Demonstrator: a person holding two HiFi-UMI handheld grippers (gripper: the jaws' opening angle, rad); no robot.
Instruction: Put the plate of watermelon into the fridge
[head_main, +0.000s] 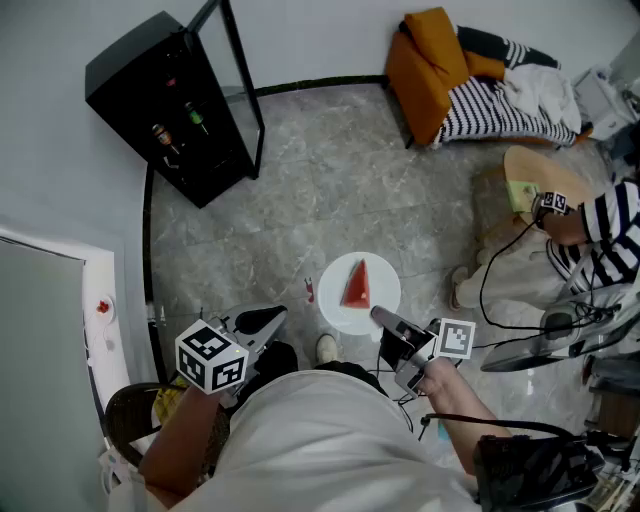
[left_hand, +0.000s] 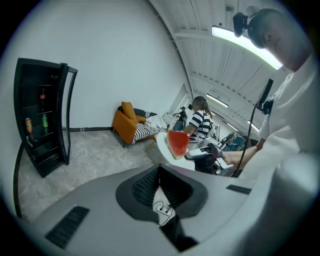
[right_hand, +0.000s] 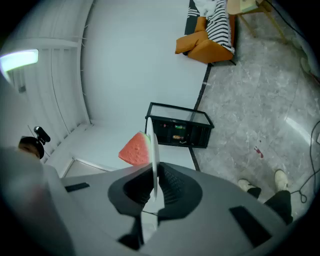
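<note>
A white plate (head_main: 340, 310) carrying a red watermelon wedge (head_main: 357, 285) hangs above the grey floor in front of me. My right gripper (head_main: 383, 319) is shut on the plate's near rim. In the right gripper view the plate (right_hand: 154, 150) stands edge-on between the pads, with the wedge (right_hand: 136, 149) on its left face. My left gripper (head_main: 270, 318) floats to the plate's left, shut and holding nothing; its pads (left_hand: 150, 182) meet. The black fridge (head_main: 165, 105) stands far left against the wall, with its glass door (head_main: 240, 85) swung open and bottles on its shelves.
An orange chair (head_main: 430, 60) piled with striped cloth sits at the back right. A seated person in a striped shirt (head_main: 610, 235) and a wooden stool (head_main: 525, 175) are at the right. Cables (head_main: 500, 300) trail there. A white cabinet (head_main: 60, 320) stands at my left.
</note>
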